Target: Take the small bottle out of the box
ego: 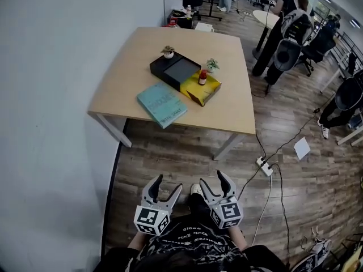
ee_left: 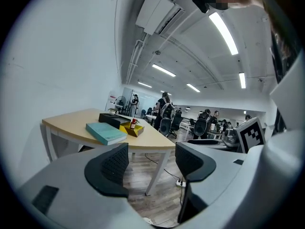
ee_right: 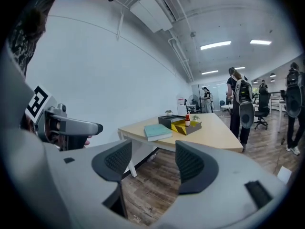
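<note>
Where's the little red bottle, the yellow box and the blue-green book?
Small red bottle (ego: 202,78), head view, its body.
Yellow box (ego: 206,90), head view, its bare yellow front part.
Blue-green book (ego: 162,104), head view, middle of cover.

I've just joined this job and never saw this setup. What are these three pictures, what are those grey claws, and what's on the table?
There is no robot here: a person holds a pair of tongs in each hand. The head view looks down from their head and shows the left tongs and right tongs near their body, both open and empty, well short of the table. The other two pictures come from cameras riding on each pair, looking along its jaws. On the table lie a teal book, a black box, a yellow box with the small bottle seemingly standing in it, and two potted plants. Nothing is held.
</note>
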Demonstrator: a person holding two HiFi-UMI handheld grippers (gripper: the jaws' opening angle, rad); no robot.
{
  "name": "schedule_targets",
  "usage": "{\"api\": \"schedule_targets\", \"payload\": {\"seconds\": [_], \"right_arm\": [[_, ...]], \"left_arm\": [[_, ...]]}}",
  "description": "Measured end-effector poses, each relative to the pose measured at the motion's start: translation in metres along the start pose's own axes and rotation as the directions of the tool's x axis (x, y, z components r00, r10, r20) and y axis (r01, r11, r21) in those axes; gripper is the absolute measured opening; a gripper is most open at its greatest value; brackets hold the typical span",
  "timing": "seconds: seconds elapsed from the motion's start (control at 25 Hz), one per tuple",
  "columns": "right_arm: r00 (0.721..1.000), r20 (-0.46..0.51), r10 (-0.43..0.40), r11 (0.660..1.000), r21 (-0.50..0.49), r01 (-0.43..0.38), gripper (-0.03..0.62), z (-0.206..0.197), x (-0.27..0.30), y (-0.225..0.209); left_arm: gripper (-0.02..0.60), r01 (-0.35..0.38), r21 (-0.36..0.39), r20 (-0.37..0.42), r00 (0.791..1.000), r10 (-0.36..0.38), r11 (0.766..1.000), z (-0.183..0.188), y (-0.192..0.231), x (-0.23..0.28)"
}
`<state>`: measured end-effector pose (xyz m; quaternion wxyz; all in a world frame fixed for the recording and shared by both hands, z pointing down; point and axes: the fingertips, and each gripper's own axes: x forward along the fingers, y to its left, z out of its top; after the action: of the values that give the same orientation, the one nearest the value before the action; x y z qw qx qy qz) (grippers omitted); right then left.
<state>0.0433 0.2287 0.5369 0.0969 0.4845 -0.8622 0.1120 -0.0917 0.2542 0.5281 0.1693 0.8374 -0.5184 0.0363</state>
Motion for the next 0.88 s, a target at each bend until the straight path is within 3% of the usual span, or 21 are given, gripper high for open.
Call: {"api": "schedule_targets", "payload": {"seconds": [0.2, 0.48, 0.88], "right_arm": [[0.999, -0.006, 0.042, 0.999, 0.002, -0.042, 0.296, 0.014, 0.035, -0.041], [0.998, -0.001, 0.067, 0.998, 0.013, -0.067, 0.295, 0.03, 0.076, -0.105], [0.995, 0.001, 0.097, 0.995, 0.03, -0.097, 0.29, 0.053, 0.123, -0.181]], "left_arm": [[0.314, -0.029, -0.008, -0.028, 0.999, 0.029, 1.0, 0.014, 0.004, 0.049], [0.314, -0.113, -0.022, 0.013, 0.994, 0.113, 0.993, 0.039, 0.007, 0.114], [0.314, -0.081, -0.051, 0.001, 0.997, 0.081, 0.995, 0.051, -0.004, 0.2]]}}
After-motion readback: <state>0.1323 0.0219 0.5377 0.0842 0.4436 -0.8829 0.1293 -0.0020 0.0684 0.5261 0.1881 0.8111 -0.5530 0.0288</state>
